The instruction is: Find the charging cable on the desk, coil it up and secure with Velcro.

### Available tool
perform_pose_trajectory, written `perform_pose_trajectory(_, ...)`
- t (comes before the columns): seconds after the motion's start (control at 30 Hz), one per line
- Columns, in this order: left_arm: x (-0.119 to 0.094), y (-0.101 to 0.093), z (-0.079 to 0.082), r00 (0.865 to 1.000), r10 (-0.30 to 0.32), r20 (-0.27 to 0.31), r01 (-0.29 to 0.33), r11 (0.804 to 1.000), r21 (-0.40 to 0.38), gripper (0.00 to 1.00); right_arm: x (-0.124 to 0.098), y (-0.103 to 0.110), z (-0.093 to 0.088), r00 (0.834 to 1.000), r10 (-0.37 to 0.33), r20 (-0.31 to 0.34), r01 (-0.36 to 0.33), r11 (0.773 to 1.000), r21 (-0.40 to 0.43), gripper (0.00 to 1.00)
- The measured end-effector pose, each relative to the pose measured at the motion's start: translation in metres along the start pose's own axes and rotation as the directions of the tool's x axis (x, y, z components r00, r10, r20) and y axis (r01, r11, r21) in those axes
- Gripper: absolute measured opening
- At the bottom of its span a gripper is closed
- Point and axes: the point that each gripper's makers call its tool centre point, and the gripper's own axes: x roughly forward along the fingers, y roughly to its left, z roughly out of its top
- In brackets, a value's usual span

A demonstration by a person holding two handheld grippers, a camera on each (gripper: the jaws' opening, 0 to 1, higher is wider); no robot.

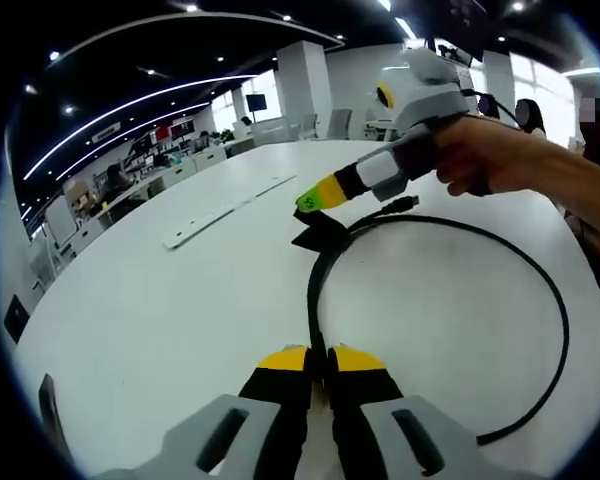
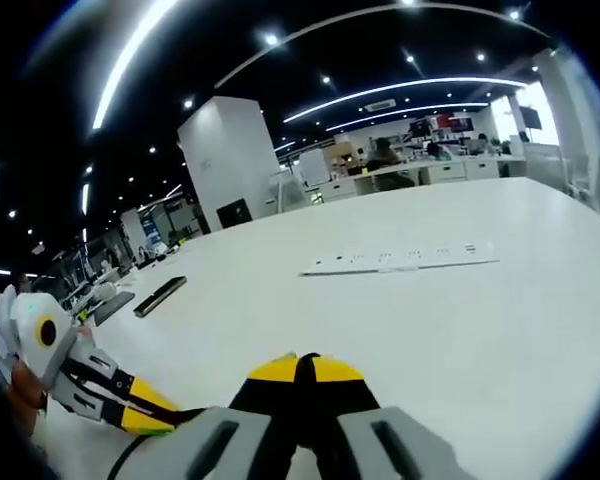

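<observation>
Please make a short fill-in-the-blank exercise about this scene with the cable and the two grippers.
1. The cable lying on the table is ____ in colour.
2. The left gripper is shut on the ____.
3. The long power strip on the table is ____ in colour.
4. The tips of the right gripper are ____ in colour.

Missing words: black; cable; white; yellow

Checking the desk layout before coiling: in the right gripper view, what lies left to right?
Left tool → dark flat object → right tool → white power strip.
</observation>
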Motion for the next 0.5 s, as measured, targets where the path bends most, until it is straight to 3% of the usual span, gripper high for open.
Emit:
perform_pose_trajectory(0.2,0.000,0.000,0.000,1.000,0.000,0.001,0.000,1.000,-0.002,0.08,0.007,-0.003,-0.002,1.000,0.001,-0.016,-0.001,1.000,-0.006,0.04)
perform_pose_trajectory(0.5,0.000,0.000,0.000,1.000,-0.001,0.000,0.001,1.000,0.000,0.08,0.013,-0.009,-0.010,0.999,0.012,-0.032,-0.010,0.998,0.061,0.04)
